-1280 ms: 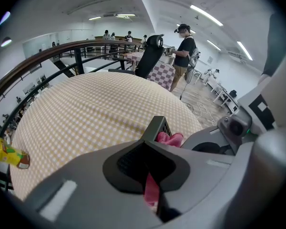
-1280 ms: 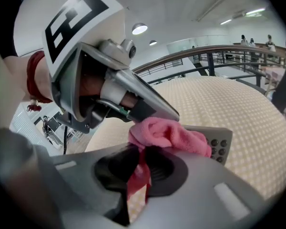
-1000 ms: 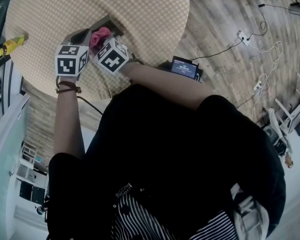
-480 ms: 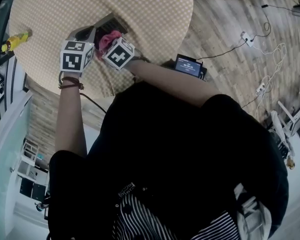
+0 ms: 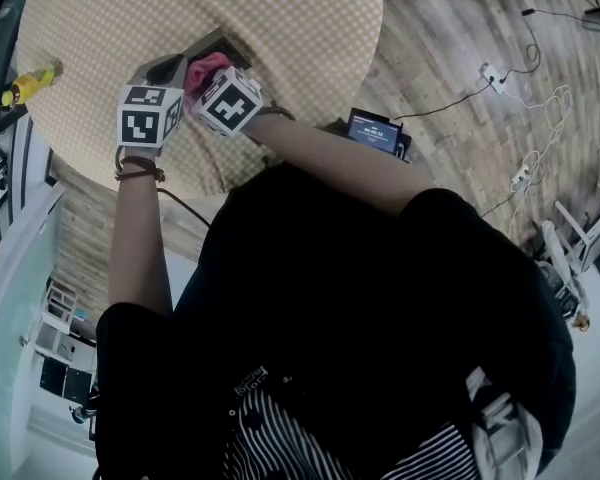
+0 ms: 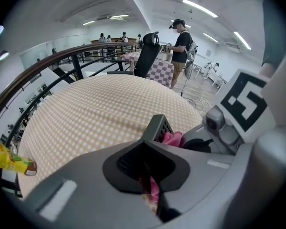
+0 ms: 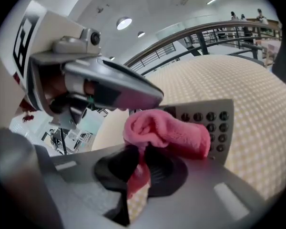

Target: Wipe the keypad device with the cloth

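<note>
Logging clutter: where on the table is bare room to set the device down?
Bare: the checkered table beyond the keypad device to the far rim, and its whole right side. Crowded: the near edge, where left gripper, right gripper and cloth meet on the device. A yellow bottle sits at the left rim.

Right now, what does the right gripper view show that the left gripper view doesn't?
Right gripper view only: the keypad device's button face, with the pink cloth lying on it, clamped in the right gripper. Left gripper view only: a yellow bottle by the table edge, an office chair, the left gripper shut on the device's edge. Both: cloth, device, checked table.
</note>
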Tool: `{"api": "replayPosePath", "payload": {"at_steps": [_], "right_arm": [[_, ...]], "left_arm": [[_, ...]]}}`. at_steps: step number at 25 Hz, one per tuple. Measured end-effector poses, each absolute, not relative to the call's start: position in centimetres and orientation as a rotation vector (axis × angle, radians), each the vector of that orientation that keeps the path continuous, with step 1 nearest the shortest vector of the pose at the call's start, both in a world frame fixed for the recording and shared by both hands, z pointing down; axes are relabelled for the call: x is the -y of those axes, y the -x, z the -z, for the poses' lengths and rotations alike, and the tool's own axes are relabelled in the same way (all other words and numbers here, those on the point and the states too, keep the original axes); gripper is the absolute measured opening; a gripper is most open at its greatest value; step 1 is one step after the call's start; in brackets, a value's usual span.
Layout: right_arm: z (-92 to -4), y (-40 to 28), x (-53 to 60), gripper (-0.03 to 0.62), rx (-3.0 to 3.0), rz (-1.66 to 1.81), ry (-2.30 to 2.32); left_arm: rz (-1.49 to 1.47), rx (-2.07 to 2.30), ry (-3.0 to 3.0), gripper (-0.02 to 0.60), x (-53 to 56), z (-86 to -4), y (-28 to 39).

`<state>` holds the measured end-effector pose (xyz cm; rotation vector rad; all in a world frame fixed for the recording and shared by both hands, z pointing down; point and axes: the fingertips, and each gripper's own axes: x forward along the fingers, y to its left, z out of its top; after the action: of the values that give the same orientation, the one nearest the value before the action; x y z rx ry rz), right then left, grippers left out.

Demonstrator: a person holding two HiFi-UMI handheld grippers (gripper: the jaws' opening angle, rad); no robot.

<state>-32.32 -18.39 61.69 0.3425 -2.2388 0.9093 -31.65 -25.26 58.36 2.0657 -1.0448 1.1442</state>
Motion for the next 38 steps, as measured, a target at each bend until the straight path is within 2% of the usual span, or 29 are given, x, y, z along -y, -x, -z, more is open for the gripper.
{"api": "replayPosePath", "payload": {"at_steps": [9, 19, 24, 28, 32, 38], "right_arm": [[-64.7, 31.3, 15.9, 0.048, 2.156, -0.895, -0.321], [-60.1, 33.7, 18.9, 0.048, 2.318, -0.715, -0.346], [-62.4, 32.5, 17.6, 0.048, 2.279, -0.742, -0.330], [-64.8, 31.6, 15.6, 0.046, 2.241, -0.593, -0.284], [-65.4, 31.0, 15.0, 0.046, 2.183, -0.694, -0.282], [-62.7, 32.4, 16.7, 0.048, 2.257, -0.649, -0.325]], "left_arm": [[-1.147, 1.045, -2.052, 0.003, 25.3, -58.3, 31.9], [-1.118, 1.053, -2.037, 0.002, 25.1, -58.4, 31.9], [-1.123, 1.064, -2.033, 0.002, 25.2, -58.4, 31.8], [-1.123, 1.068, -2.036, 0.002, 25.1, -58.4, 32.1], [-1.108, 1.078, -2.021, 0.000, 25.1, -58.3, 31.9], [-1.106, 1.094, -2.028, 0.000, 25.1, -58.2, 31.9]]}}
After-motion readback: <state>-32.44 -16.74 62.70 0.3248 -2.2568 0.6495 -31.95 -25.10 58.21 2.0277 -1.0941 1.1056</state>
